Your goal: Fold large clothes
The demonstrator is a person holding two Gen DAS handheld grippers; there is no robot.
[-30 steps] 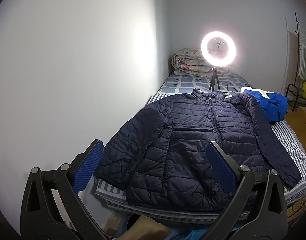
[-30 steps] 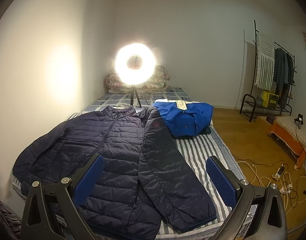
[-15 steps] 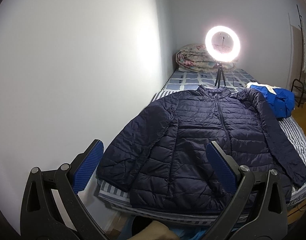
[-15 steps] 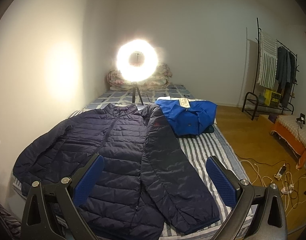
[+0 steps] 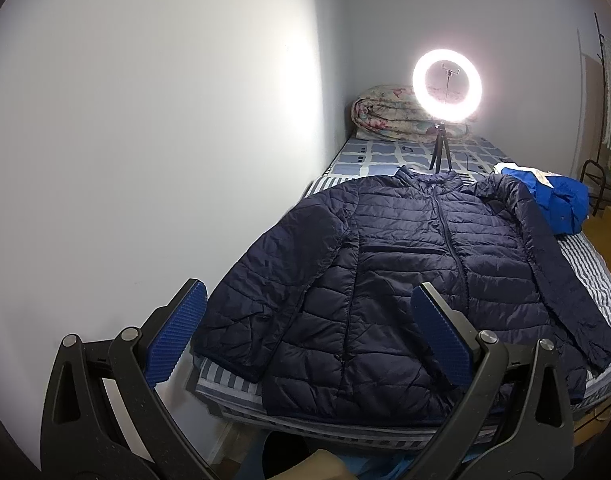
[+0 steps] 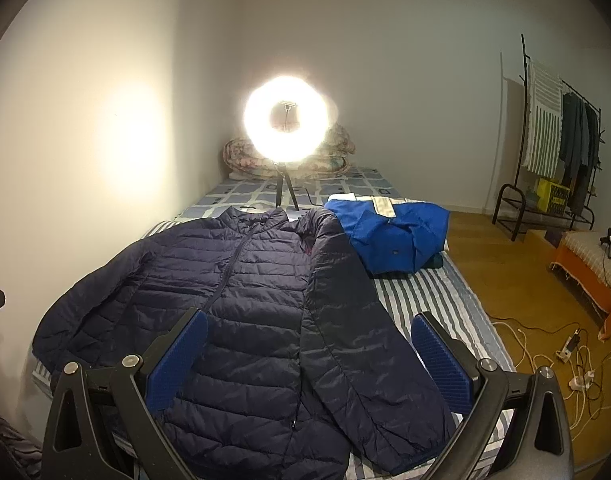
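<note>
Lying flat: navy puffer jacket [image 5: 405, 280], front up, zipped, collar toward far end of bed [image 6: 425, 300], hem at near edge, spread over striped sheet.
Sleeves: wall-side sleeve [image 5: 273, 280] angled out toward near corner; other sleeve [image 6: 357, 320] straight down along jacket body, cuff near bed edge.
Left gripper [image 5: 305, 336]: fingers spread wide, nothing between pads, hovering above hem, wall-side half; not touching fabric.
Right gripper [image 6: 309, 364]: also spread wide, empty, above lower body + room-side sleeve; apart from cloth.
Stage (judged): very start, no fold made yet, approach to first grasp.
Doing it well: prob. sleeves first. Pinch each sleeve near cuff, both layers between pads, lift only a little, lay across chest. Puffy fill springs back, so press flat after each fold. Slick shell, so bite deep enough not to slip.
Watch out: hem overhangs near edge; dragging toward edge could slide whole jacket off. Wall close to wall-side sleeve, little room for left approach.
Nearby: blue jacket [image 6: 389, 240] bunched just beside room-side shoulder, touching or nearly, can't tell; keep folds clear of it.
Further out: ring light [image 6: 285, 120] on small tripod beyond collar, rolled quilt [image 5: 385, 116] at far end.
Room: clothes rack [image 6: 557, 152], cables on wooden floor [image 6: 525, 320].
</note>
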